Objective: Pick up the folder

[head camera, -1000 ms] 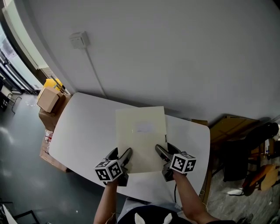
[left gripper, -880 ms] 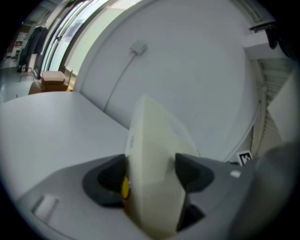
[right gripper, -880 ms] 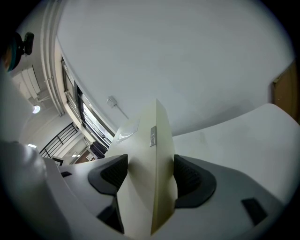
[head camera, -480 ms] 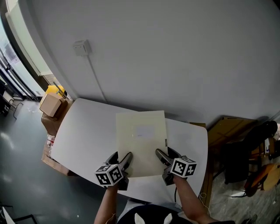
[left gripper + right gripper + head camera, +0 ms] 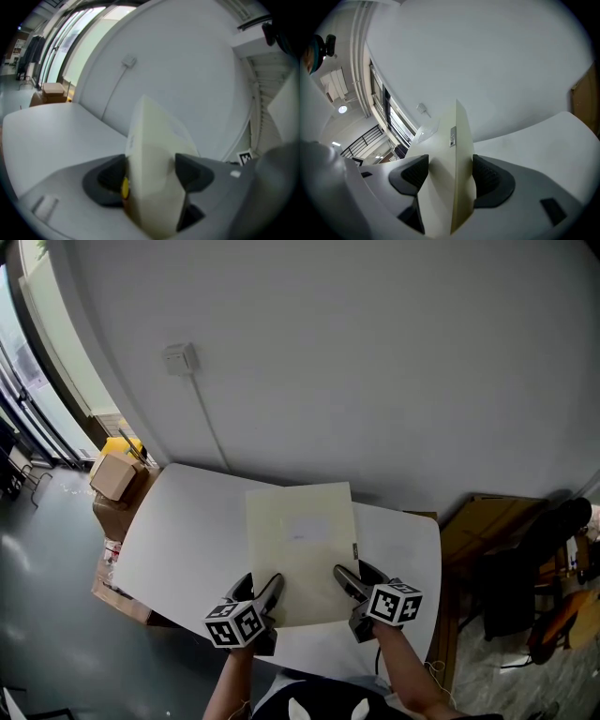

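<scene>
A cream folder (image 5: pixel 300 545) hangs above the white table (image 5: pixel 178 521), held by its near edge from both sides. My left gripper (image 5: pixel 264 589) is shut on the folder's near left corner, and the folder (image 5: pixel 152 159) fills the gap between its dark jaws. My right gripper (image 5: pixel 349 579) is shut on the near right corner. In the right gripper view the folder (image 5: pixel 452 159) stands edge-on between the jaws, a small metal clip on its spine.
The table's far edge runs close to a grey wall (image 5: pixel 375 362) with a switch box (image 5: pixel 178 358) and a cable. Cardboard boxes (image 5: pixel 117 474) stand on the floor at the left. A brown cabinet (image 5: pixel 487 531) and a chair sit at the right.
The folder has stayed clamped in both grippers while the whole scene slid slightly down in the head view. Both grippers keep their hold on the near corners.
</scene>
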`<control>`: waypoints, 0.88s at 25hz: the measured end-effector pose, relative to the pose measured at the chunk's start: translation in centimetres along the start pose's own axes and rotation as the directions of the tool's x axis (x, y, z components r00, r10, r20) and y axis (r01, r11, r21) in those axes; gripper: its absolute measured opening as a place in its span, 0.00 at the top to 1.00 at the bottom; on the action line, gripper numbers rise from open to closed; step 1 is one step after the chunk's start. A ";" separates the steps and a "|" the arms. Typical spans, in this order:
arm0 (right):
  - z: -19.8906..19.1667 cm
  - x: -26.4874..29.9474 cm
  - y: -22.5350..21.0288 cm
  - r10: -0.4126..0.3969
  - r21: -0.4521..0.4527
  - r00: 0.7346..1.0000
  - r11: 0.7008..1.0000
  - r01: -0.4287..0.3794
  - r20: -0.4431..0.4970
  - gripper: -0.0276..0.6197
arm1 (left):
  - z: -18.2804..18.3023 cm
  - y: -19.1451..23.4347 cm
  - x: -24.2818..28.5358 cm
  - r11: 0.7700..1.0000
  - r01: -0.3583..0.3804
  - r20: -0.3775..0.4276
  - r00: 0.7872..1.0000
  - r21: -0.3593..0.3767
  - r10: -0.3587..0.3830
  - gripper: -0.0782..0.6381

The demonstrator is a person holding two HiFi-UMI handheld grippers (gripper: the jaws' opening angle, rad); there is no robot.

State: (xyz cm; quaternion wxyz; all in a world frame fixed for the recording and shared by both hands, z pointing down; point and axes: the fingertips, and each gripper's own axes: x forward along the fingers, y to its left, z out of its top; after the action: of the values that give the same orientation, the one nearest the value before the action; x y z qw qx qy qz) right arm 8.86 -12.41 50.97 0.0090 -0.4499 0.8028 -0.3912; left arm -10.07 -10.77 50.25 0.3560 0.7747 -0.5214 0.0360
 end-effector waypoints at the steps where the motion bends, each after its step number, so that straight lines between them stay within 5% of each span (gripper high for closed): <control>1: 0.1 -0.2 0.2 0.000 -0.002 1.000 1.000 0.000 0.003 0.50 | 0.1 -0.2 -0.2 1.000 0.002 0.003 1.000 0.003 -0.002 0.44; 22: -1.4 -3.7 2.7 0.005 -0.033 1.000 0.999 -0.004 0.010 0.51 | -1.6 -1.2 -4.2 1.000 0.021 0.030 0.999 -0.023 -0.020 0.44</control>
State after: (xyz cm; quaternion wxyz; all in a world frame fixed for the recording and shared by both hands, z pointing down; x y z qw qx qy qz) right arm 8.58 -8.08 49.00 0.0067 -0.4502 0.8101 -0.3756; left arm -10.47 -6.29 49.02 0.3576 0.7762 -0.5191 0.0146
